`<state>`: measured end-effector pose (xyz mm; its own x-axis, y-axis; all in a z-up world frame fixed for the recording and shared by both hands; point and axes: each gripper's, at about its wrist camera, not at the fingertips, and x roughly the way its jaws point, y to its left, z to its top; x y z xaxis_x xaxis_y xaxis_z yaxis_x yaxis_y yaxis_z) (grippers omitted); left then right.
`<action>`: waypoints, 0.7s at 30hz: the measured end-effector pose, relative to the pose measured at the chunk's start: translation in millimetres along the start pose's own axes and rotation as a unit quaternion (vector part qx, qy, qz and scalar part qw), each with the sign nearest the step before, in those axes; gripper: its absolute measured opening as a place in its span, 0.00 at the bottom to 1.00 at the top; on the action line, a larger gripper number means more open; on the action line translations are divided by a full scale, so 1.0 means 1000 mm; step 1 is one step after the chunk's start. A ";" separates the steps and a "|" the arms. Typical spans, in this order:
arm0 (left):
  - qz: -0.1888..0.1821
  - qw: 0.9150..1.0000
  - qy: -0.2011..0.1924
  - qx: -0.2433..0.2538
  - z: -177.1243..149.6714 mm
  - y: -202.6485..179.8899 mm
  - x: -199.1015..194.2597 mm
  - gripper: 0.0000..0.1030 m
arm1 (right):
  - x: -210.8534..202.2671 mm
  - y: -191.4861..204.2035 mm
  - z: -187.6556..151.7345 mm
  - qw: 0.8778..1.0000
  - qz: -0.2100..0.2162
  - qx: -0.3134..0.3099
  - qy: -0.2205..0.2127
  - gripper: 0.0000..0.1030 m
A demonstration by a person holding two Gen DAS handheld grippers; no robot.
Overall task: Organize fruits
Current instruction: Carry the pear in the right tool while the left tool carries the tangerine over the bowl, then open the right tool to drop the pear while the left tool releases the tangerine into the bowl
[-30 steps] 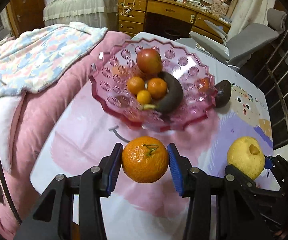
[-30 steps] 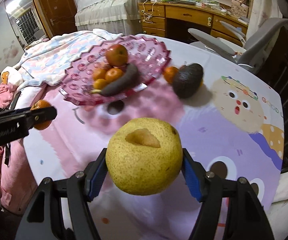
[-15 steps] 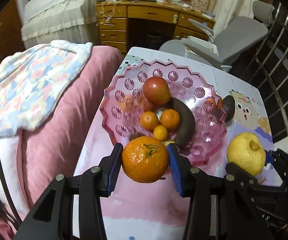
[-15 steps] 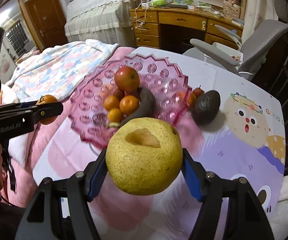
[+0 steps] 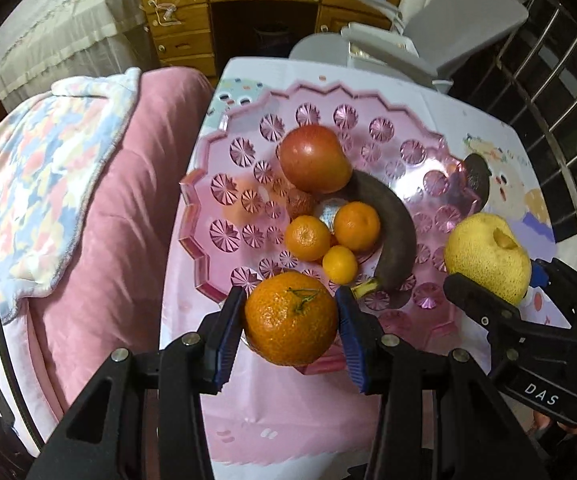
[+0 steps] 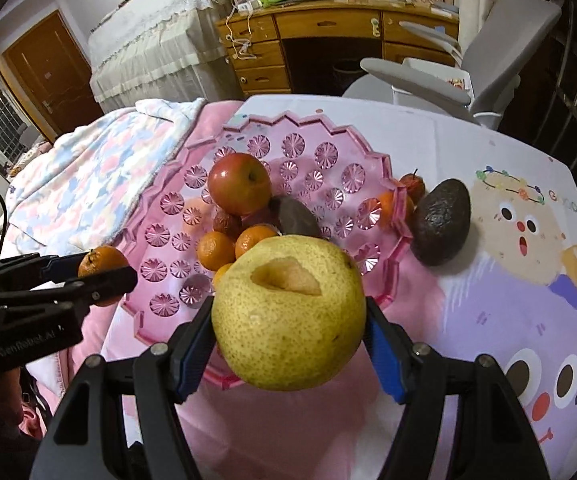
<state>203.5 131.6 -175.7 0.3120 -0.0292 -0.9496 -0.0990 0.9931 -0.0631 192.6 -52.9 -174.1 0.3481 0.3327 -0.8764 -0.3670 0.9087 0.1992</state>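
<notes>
My left gripper (image 5: 291, 322) is shut on a large orange (image 5: 291, 317) and holds it above the near rim of the pink fruit bowl (image 5: 208, 184). My right gripper (image 6: 288, 326) is shut on a yellow pear (image 6: 288, 312), raised over the bowl's near edge (image 6: 156, 280). The bowl holds a red apple (image 5: 314, 159), three small oranges (image 5: 307, 237) and a dark banana (image 5: 392, 236). The pear also shows at the right of the left wrist view (image 5: 486, 258). The orange shows at the left of the right wrist view (image 6: 98, 262).
An avocado (image 6: 442, 227), a small orange (image 6: 386, 204) and a small red fruit (image 6: 412, 184) lie on the cartoon tablecloth (image 6: 520, 280) right of the bowl. A pink sofa with a patterned blanket (image 5: 36, 184) is left. A grey chair (image 6: 468, 76) and wooden desk (image 6: 328, 40) stand behind.
Both grippers have risen and moved forward over the bowl, each with its fruit held. The bowl now sits lower and closer beneath them.
</notes>
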 end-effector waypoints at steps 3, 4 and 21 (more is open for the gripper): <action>-0.001 1.000 0.006 0.002 0.003 0.000 0.009 0.43 | 0.010 0.003 0.002 1.000 -0.005 0.002 0.012 0.68; -0.003 1.000 0.009 0.003 0.004 0.000 0.012 0.43 | 0.012 0.003 0.003 1.000 -0.008 0.000 0.016 0.68; -0.011 1.000 0.028 0.004 0.008 0.002 0.024 0.62 | 0.030 0.006 0.008 0.998 -0.037 -0.002 0.044 0.68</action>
<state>218.5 133.5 -196.5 0.2614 -0.0573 -0.9635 -0.0840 0.9931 -0.0818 208.0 -35.2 -195.5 0.2969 0.2410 -0.9240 -0.3460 0.9290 0.1312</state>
